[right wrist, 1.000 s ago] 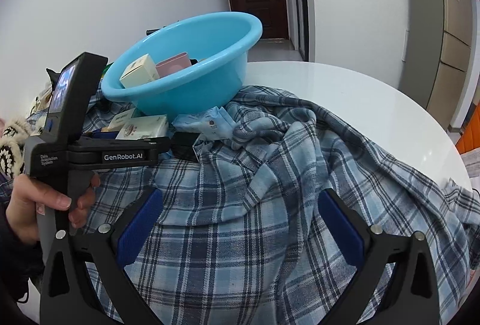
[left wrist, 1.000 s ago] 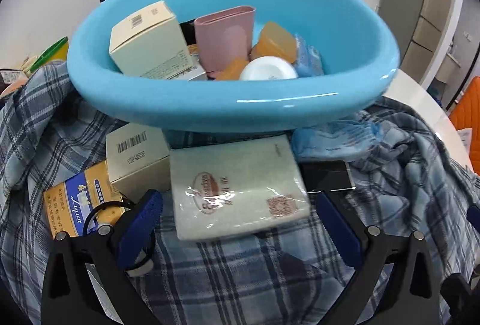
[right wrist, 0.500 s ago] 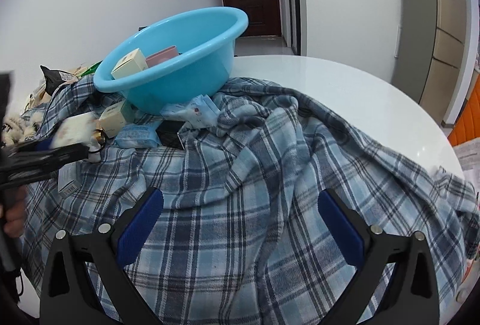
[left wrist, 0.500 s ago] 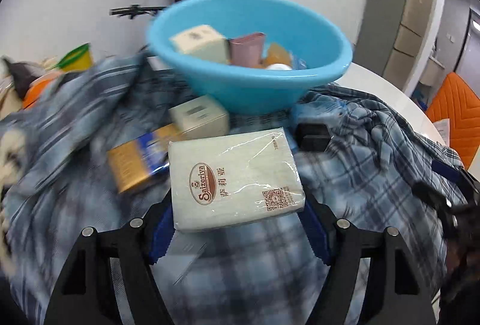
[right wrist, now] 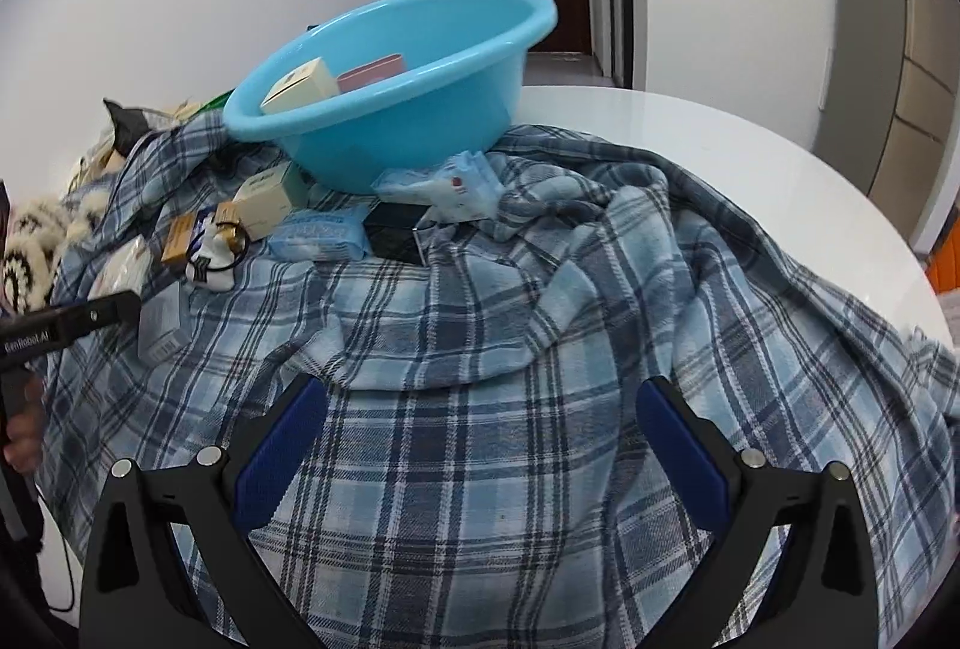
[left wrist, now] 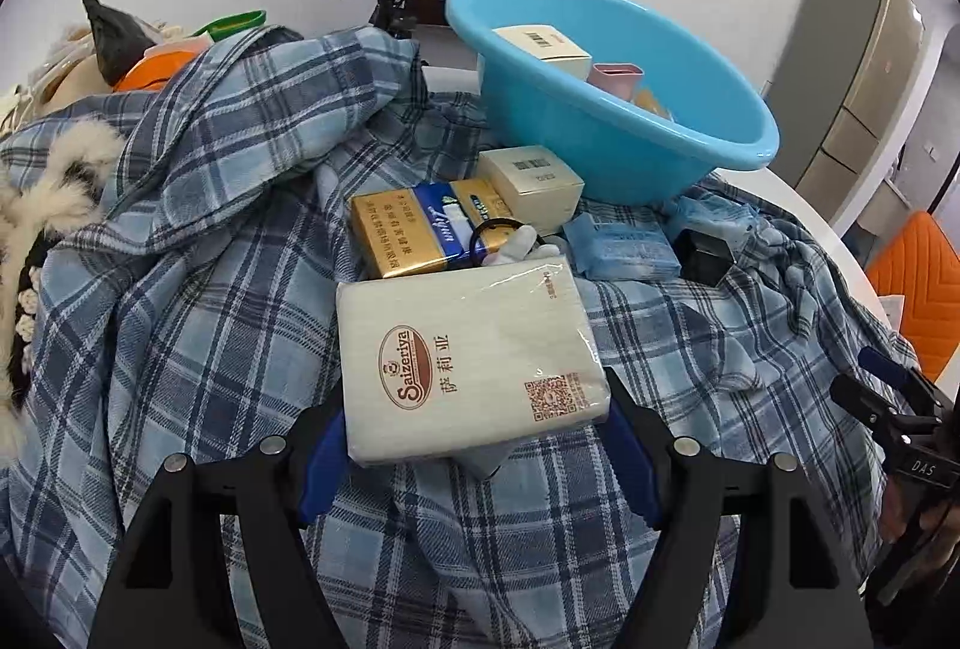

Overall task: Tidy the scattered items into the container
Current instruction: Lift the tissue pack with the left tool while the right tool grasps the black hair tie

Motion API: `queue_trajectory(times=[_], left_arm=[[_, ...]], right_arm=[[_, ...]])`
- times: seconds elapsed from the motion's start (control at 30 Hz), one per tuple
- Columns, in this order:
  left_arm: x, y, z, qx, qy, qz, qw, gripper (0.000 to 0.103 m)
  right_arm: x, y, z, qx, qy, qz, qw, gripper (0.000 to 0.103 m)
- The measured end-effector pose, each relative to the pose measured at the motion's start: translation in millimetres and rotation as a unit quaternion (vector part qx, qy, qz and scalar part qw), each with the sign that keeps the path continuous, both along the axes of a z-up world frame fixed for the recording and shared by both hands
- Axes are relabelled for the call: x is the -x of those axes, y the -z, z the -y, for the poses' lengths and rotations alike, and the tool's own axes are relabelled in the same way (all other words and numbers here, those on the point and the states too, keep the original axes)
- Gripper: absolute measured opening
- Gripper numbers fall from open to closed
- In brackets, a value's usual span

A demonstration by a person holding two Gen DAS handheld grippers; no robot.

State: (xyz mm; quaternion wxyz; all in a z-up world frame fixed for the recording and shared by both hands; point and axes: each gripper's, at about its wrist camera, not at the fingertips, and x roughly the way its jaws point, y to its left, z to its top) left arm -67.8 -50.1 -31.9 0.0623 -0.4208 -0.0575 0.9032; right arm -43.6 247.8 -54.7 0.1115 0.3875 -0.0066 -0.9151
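Note:
A cream napkin pack [left wrist: 468, 361] in clear wrap, printed with a brown oval logo, is clamped between the blue pads of my left gripper [left wrist: 474, 409] and held above the plaid cloth. The blue basin [left wrist: 630, 151] stands beyond it to the upper right and holds a cream box [left wrist: 546, 43] and a pink cup [left wrist: 615, 79]. In front of the basin lie a gold-and-blue box [left wrist: 420, 229], another cream box [left wrist: 531, 181], a blue tissue packet [left wrist: 621, 247] and a black box [left wrist: 708, 253]. My right gripper [right wrist: 480, 439] hangs open over bare cloth with nothing between its fingers.
The plaid cloth [right wrist: 540, 319] covers much of a round white table [right wrist: 720, 139]. A furry item [left wrist: 36, 205] lies at the left edge. An orange chair [left wrist: 918, 283] stands past the table on the right. A small white item with a black hair band [right wrist: 213, 259] sits among the boxes.
My left gripper closed on the napkin pack, lifted it and drew back from the basin, which now looks smaller and further right. The right gripper stayed open and barely moved.

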Motion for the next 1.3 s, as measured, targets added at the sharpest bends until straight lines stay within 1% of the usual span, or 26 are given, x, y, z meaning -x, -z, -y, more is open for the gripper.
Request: queue_trajectory(times=[0.07, 0.13, 0.23, 0.3, 0.33, 0.4, 0.53, 0.7, 0.8, 1.0, 1.13, 1.3], left_arm=[[0.2, -0.5, -7.2, 0.003, 0.012, -0.004, 0.9999, 0.076], [1.2, 0.6, -15.0, -0.004, 0.023, -0.004, 0.9997, 0.076], [1.6, 3.1, -23.7, -0.004, 0.022, -0.012, 0.9997, 0.076], [2.8, 5.5, -26.8, 0.004, 0.021, -0.013, 0.9997, 0.076], [3.4, 6.9, -26.8, 0.005, 0.021, -0.009, 0.9997, 0.076], [2.8, 8.1, -24.4, 0.005, 0.021, -0.002, 0.9998, 0.076], [-3.3, 6.3, -19.0, 0.026, 0.013, -0.010, 0.9995, 0.076], [-12.6, 9.2, -8.0, 0.027, 0.008, -0.006, 0.9996, 0.076], [-16.4, 13.2, -2.6, 0.027, 0.008, 0.003, 0.9996, 0.076], [-19.2, 16.3, 5.8, 0.019, 0.004, 0.008, 0.9998, 0.076], [-19.7, 17.1, 8.5, 0.013, 0.004, 0.009, 0.9999, 0.076], [-21.1, 15.9, 10.2, 0.009, 0.005, 0.009, 0.9999, 0.076]], right_arm=[[2.6, -1.3, 3.9, -0.001, -0.011, 0.009, 1.000, 0.103], [4.2, -3.8, 7.2, 0.004, -0.024, 0.018, 1.000, 0.103], [5.8, -8.8, 13.6, 0.003, -0.043, 0.027, 0.999, 0.103], [5.6, -14.0, 19.2, -0.011, -0.047, 0.018, 0.999, 0.103], [6.6, -16.8, 23.7, -0.018, -0.057, 0.012, 0.998, 0.103], [12.4, -19.3, 33.6, -0.025, -0.085, 0.022, 0.996, 0.103], [32.7, -18.9, 56.5, 0.003, -0.133, 0.055, 0.990, 0.103], [57.1, -22.5, 91.2, 0.043, -0.171, 0.056, 0.983, 0.103], [70.4, -23.4, 115.0, 0.051, -0.189, 0.057, 0.979, 0.101], [90.8, -9.2, 165.9, 0.021, -0.231, 0.063, 0.971, 0.087], [103.4, 4.3, 188.8, 0.016, -0.239, 0.072, 0.968, 0.084], [114.5, 20.8, 203.5, 0.015, -0.244, 0.089, 0.966, 0.083]])
